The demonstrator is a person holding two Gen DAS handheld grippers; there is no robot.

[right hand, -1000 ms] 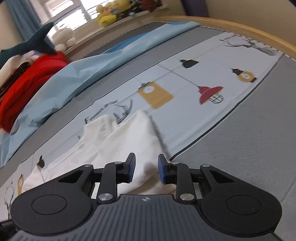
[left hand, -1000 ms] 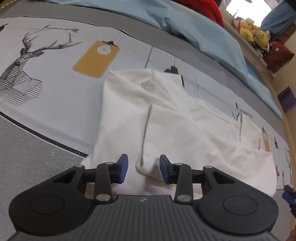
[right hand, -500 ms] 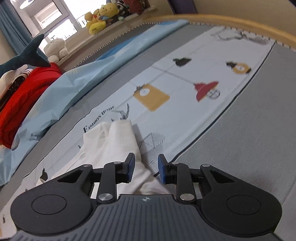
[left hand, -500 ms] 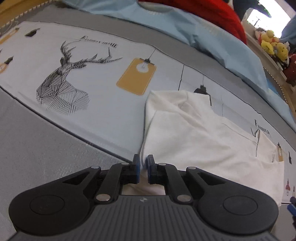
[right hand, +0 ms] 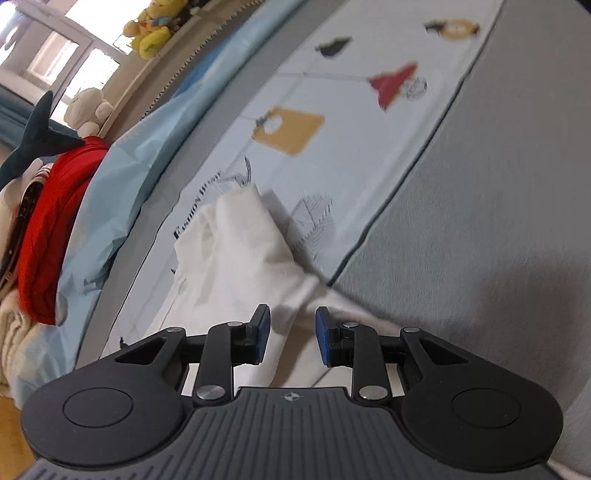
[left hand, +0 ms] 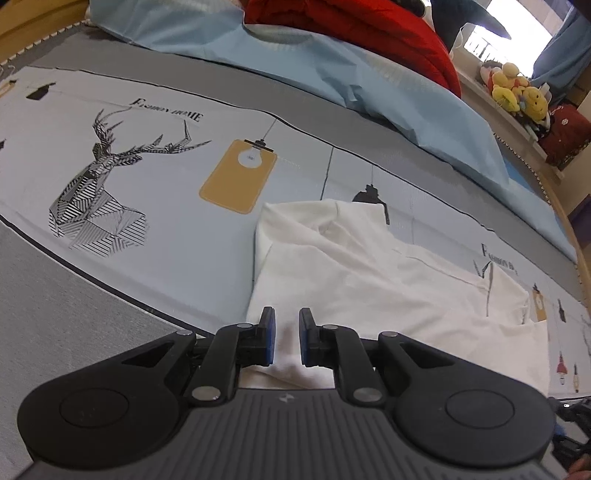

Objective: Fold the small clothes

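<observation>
A small white garment (left hand: 369, 273) lies partly folded on the printed bedspread (left hand: 166, 206). My left gripper (left hand: 287, 339) sits over its near left edge, jaws a little apart with white cloth between them, not clamped. In the right wrist view the garment (right hand: 240, 254) is bunched and rises toward a far corner. My right gripper (right hand: 291, 338) is open over its near edge, cloth lying between the blue pads.
A light blue sheet (left hand: 332, 70) and red bedding (left hand: 369, 26) lie along the far side. Plush toys (left hand: 517, 96) sit on the sill. The wooden bed rim (left hand: 576, 229) runs at right. Grey bedspread (right hand: 498, 221) lies right of the garment.
My left gripper closed to a narrow gap half a second ago and has opened a little since. My right gripper has opened wider and tilted; the garment's right end is bunched up.
</observation>
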